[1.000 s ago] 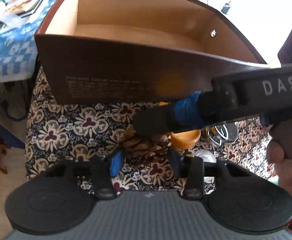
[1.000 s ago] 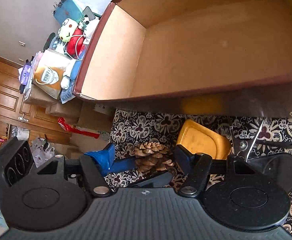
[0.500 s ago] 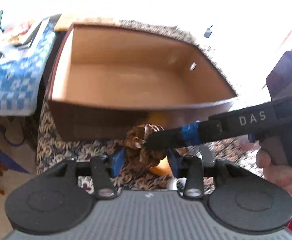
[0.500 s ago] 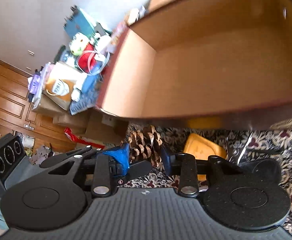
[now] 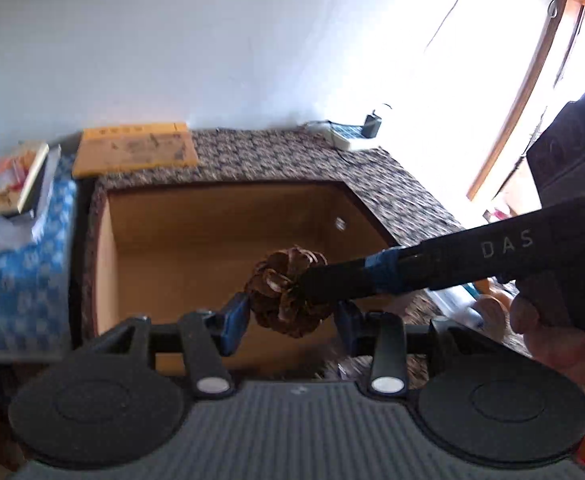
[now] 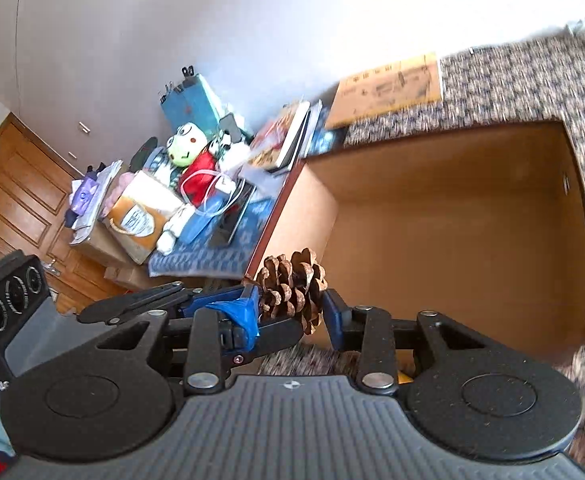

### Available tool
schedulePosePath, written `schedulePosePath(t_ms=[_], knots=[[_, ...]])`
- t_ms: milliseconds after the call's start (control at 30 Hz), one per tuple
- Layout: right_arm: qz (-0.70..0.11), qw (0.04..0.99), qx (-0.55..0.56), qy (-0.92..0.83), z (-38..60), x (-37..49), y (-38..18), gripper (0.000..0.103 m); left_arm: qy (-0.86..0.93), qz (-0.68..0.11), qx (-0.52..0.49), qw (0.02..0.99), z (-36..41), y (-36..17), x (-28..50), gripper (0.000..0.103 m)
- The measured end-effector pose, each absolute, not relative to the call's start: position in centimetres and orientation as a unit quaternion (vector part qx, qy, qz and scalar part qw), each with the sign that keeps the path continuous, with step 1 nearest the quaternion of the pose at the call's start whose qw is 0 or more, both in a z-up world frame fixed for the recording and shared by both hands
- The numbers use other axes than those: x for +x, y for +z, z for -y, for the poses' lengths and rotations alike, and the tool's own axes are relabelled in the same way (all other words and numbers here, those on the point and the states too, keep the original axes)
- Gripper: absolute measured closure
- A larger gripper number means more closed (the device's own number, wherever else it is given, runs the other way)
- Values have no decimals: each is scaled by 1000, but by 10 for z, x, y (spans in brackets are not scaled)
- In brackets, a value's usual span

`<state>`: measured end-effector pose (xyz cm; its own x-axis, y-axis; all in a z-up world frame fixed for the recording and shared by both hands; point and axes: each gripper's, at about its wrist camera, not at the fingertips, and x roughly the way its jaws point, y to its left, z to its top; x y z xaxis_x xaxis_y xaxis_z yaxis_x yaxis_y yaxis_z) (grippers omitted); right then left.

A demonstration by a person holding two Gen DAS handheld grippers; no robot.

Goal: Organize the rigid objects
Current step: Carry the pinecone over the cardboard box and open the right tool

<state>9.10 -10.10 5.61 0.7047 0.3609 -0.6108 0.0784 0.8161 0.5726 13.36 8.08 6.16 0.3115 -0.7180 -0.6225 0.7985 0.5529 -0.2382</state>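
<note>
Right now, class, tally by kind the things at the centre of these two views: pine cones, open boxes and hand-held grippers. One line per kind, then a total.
Pine cones: 1
Open boxes: 1
Hand-held grippers: 2, left hand-held gripper and right hand-held gripper
Total: 4

One pine cone (image 5: 288, 294); one open brown box (image 5: 228, 216); two grippers, the left gripper (image 5: 290, 320) and the right gripper (image 6: 290, 312); one flat yellow carton (image 5: 132, 150) at the far left; one green-headed plush toy (image 6: 186, 150).
</note>
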Motion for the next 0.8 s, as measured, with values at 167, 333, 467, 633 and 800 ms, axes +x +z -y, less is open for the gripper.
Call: schedulePosePath(t_ms=[167,333,467,633,800], knots=[[-398,864,293,89,126,144,29,85,-442,-371,62,814,-56,43,186,62],[-433,847,293,98,138,188,-7,86,-403,-413,77,814,-29,5,231,62],[-449,834,300,109,143,213,-30,86,-366,-444,83,814,-17,-18,254,62],[-445,827,321,118,147,232,-48,85,-318,-477,73,816,-11,-31,277,63],[-437,823,347,110,154,240,-62,85,-284,-489,80,821,-4,-34,281,62]])
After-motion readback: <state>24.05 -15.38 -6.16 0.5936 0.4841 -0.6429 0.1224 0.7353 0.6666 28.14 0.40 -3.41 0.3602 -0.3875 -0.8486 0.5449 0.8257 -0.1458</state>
